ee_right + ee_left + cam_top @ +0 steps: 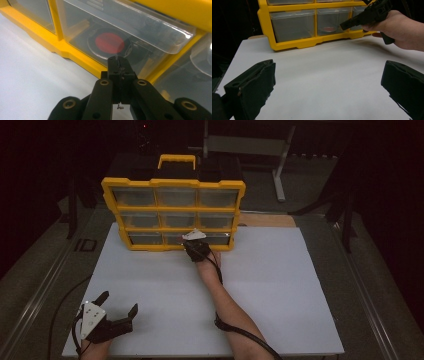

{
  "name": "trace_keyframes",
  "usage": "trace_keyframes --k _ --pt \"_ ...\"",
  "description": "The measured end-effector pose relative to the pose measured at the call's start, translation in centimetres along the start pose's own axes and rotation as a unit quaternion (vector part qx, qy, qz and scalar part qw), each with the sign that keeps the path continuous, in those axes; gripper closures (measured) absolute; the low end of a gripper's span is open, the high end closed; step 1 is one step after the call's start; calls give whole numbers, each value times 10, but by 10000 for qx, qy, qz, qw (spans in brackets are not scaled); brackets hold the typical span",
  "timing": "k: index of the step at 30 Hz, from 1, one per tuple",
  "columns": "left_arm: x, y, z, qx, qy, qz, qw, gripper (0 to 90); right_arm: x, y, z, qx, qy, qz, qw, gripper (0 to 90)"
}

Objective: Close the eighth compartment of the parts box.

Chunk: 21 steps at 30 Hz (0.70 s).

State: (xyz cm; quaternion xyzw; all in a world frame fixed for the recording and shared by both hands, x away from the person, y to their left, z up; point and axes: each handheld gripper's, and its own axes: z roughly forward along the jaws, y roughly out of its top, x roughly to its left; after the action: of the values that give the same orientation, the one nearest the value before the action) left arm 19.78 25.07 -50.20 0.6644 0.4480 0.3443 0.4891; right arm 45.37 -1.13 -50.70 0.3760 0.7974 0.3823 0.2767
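**Right hand-held gripper at the bottom middle drawer**

A clear drawer (pixel 117 37) in the bottom row of the yellow organiser (pixel 173 183) sat directly ahead of the right hand-held gripper (pixel 119 65), and seemed the thing being worked on. Through its front wall a round object with a red centre (pixel 109 43) could be seen inside, just beyond the jaw tips. The drawer looked fully pushed in, its front lip above and past the tips.

The right hand-held gripper had its jaws pressed together with nothing visibly between them; whether the tips touched the drawer front could not be told. In the high view it met the organiser at the bottom row, the forearm reaching across the white counter (pixel 280 290).

The left hand-held gripper (pixel 118 310) rested well behind and to the left of the right one, near the counter's near edge, its jaws spread wide and empty.

With the jaws closed, no grip on the drawer lip was likely, so a pull could slip off the smooth plastic. A push instead of a hook could shove the whole organiser backwards, since the other hand-held gripper was too far away to steady it.
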Motion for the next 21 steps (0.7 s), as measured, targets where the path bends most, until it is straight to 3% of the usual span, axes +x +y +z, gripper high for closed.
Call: trace_keyframes --k 13,21 --pt "0 0 1 2 -22 -26 10000 0 2 1 1 39 -47 -48 10000 900" --pt "0 0 1 8 -34 -19 10000 0 4 3 3 211 37 185 9996 875"
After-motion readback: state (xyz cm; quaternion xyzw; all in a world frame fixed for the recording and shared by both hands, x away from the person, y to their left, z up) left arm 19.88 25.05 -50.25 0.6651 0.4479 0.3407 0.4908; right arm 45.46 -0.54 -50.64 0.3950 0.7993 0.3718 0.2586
